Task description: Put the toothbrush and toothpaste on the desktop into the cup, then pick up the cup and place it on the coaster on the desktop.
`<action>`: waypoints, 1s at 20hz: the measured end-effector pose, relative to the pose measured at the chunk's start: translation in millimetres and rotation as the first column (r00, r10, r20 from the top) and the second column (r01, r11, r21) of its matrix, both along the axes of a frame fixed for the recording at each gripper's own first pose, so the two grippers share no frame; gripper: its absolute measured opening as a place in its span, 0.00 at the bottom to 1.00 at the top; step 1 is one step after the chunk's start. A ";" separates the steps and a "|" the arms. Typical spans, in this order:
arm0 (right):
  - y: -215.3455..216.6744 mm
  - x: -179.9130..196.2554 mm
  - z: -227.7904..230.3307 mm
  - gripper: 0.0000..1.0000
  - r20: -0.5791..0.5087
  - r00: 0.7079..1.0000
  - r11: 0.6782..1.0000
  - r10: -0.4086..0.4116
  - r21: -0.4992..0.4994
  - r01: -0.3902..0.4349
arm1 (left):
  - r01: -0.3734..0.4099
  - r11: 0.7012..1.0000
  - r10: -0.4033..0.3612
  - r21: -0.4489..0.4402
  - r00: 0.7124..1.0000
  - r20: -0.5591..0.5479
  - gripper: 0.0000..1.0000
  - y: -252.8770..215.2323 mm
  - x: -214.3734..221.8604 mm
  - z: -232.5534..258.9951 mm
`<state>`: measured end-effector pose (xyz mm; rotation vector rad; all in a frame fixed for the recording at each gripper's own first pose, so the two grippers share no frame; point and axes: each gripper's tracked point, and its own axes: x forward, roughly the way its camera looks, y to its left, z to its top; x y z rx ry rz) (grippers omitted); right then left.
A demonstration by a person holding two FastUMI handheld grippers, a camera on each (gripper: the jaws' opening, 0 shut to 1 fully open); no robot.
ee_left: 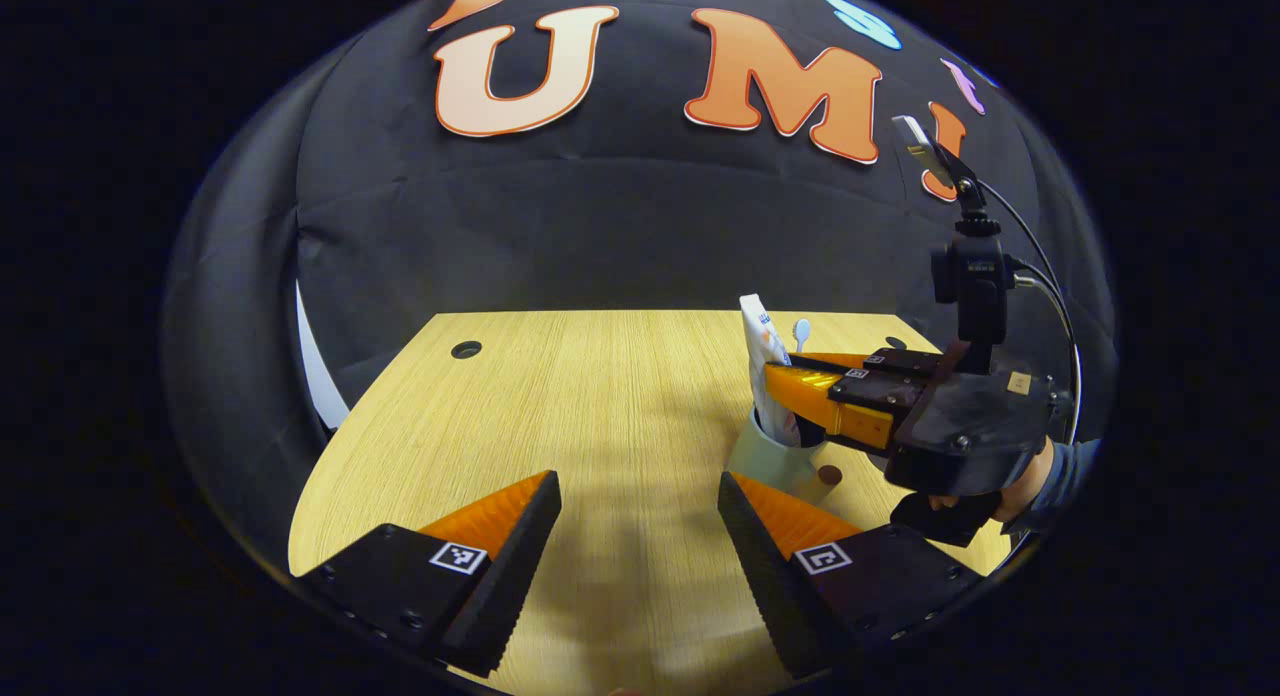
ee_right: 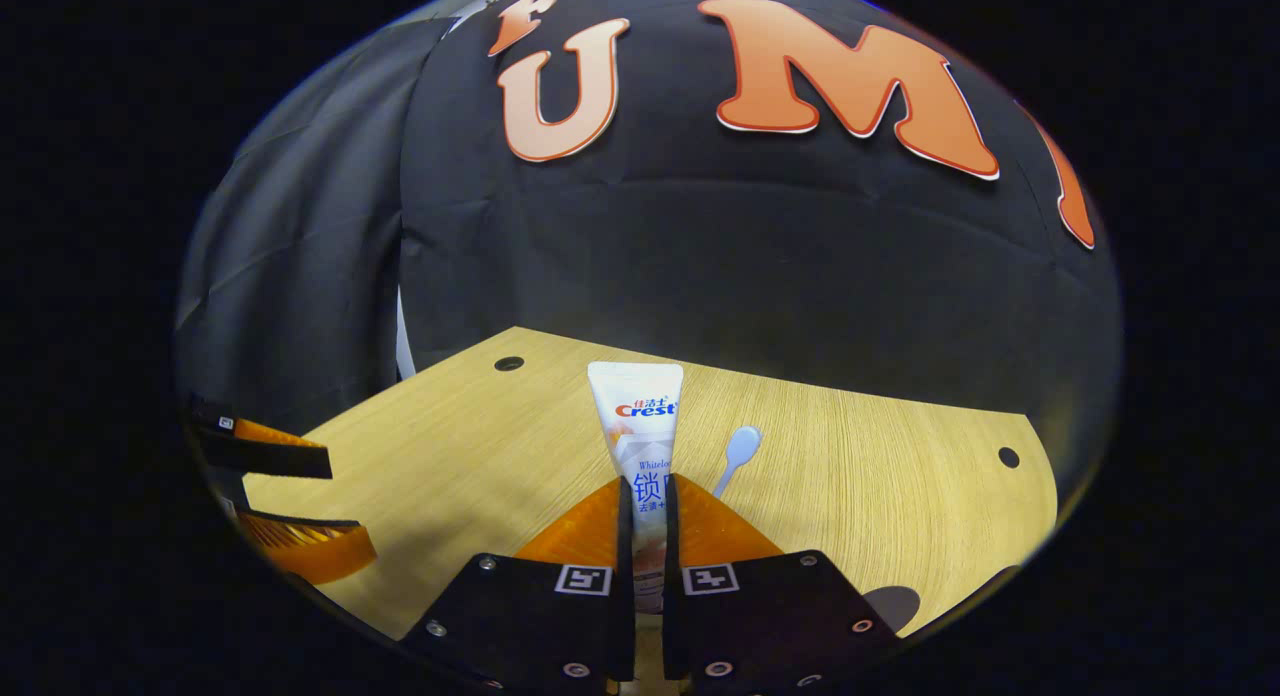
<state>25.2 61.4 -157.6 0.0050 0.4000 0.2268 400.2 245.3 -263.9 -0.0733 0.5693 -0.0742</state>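
- the tabletop [ee_left: 600,396] is pale wood grain, with a dark cable hole at its far left and bare board across the middle.
- the right claw [ee_right: 648,536] comes in from the right side in the left gripper view, held by a hand [ee_left: 1030,481]; its fingers stand nearly together, pressing on both faces of the toothpaste [ee_right: 640,426], which points upright.
- the left claw [ee_left: 638,521] hovers over the near tabletop with its fingers spread wide and nothing between them.
- the cup [ee_left: 775,461] stands right of centre on the tabletop, just beyond the left claw's right finger; the lower end of the toothpaste already sits inside its rim.
- the toothbrush [ee_right: 740,456] stands in the cup too, its head rising just right of the tube.
- a small dark round patch [ee_left: 828,473] lies on the tabletop beside the cup's base; whether it is the coaster i cannot tell.
- judgement: the step in hand is seating the tube in the cup. it probably goes best if the right claw keeps the tube upright, lowers it until the bottom rests, then opens gently and draws straight back so neither finger catches the rim or the brush.
- the light cup could tip if the tube is let go while leaning.
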 end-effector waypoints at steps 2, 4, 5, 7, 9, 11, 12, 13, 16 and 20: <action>-1.3 -3.3 -2.0 0.11 0.014 1.000 1.000 0.003 -0.008 -0.002 | -0.006 1.000 0.006 -0.003 1.000 -0.009 0.96 0.2 -0.6 -2.7; -0.5 -4.2 -2.6 0.12 0.020 1.000 1.000 0.008 -0.012 -0.008 | -0.006 1.000 0.006 0.001 1.000 -0.010 0.96 0.9 -1.1 -4.0; -0.9 -5.1 -3.4 0.13 0.017 1.000 1.000 0.012 -0.017 -0.012 | -0.004 1.000 0.004 0.006 1.000 -0.010 0.96 0.1 -1.8 -5.1; 0.9 -9.6 -6.7 0.15 0.014 1.000 0.999 0.022 -0.025 -0.022 | 0.007 1.000 -0.006 0.015 1.000 -0.009 0.96 -4.9 -2.7 -6.7; 0.7 -13.9 -8.7 0.17 0.007 1.000 0.999 0.028 -0.025 -0.027 | 0.015 1.000 -0.015 0.024 1.000 -0.005 0.96 -9.1 -4.9 -6.4; -0.6 -16.6 -9.5 0.19 -0.008 1.000 0.999 0.025 -0.022 -0.025 | 0.023 0.999 -0.023 0.032 1.000 -0.001 0.96 -12.4 -7.5 -4.5; -0.1 -19.5 -10.4 0.20 -0.021 0.999 0.999 0.027 -0.016 -0.028 | 0.025 0.999 -0.025 0.035 1.000 0.001 0.96 -13.8 -7.8 -4.2; 0.1 -21.5 -14.9 0.22 -0.039 0.999 0.999 0.030 -0.016 -0.031 | 0.026 0.999 -0.026 0.037 1.000 0.003 0.95 -15.3 -8.9 -3.9; -4.2 -27.9 -11.6 0.27 -0.042 0.999 0.999 0.028 -0.019 -0.029 | 0.026 0.999 -0.027 0.042 1.000 0.006 0.95 -18.2 -10.9 -0.5; -14.4 -35.8 -3.1 0.31 -0.044 0.999 1.000 0.016 -0.009 -0.016 | 0.021 0.999 -0.022 0.044 1.000 0.010 0.95 -19.4 -13.3 0.1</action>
